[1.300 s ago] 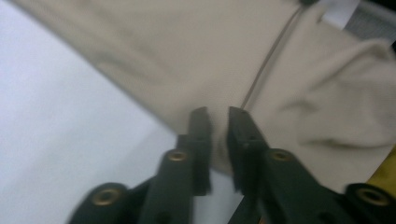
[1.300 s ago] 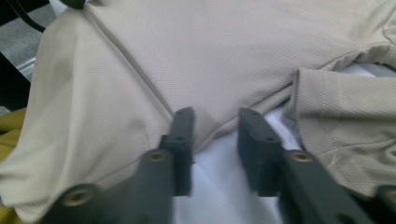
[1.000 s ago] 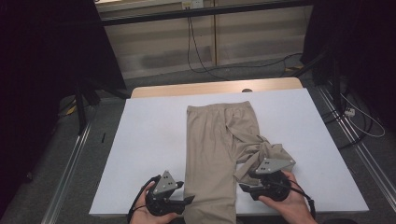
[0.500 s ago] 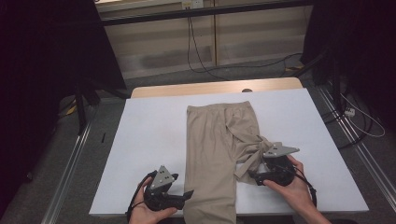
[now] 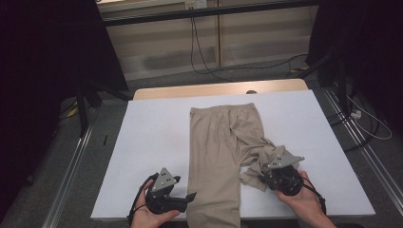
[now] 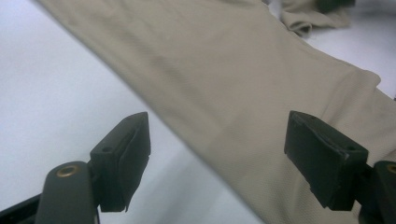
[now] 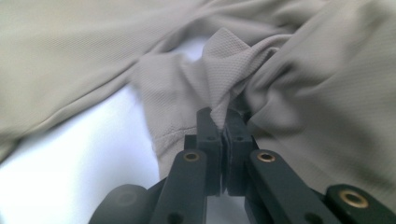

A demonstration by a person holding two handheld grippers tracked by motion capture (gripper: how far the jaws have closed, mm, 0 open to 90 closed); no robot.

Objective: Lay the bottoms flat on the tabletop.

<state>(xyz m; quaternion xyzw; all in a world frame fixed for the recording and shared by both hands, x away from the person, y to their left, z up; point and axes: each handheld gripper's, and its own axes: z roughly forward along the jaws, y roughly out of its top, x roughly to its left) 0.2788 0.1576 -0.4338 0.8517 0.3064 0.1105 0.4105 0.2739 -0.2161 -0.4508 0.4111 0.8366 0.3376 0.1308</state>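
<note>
Right gripper (image 7: 223,122) fingers have just closed on the bunched trouser leg (image 5: 259,161) at lower right; left gripper (image 6: 229,154) open, flattening pending.

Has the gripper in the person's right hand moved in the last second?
Yes. The right gripper has slid away from the table's near edge onto the bunched leg of the trousers, where its jaws have just closed.

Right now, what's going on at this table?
A person with a gripper in each hand is working on beige trousers spread on a white table. The right gripper has just closed its jaws on a bunched fold of the crumpled right leg. The left gripper is open, one jaw over the flat leg's edge, gripping nothing.
</note>
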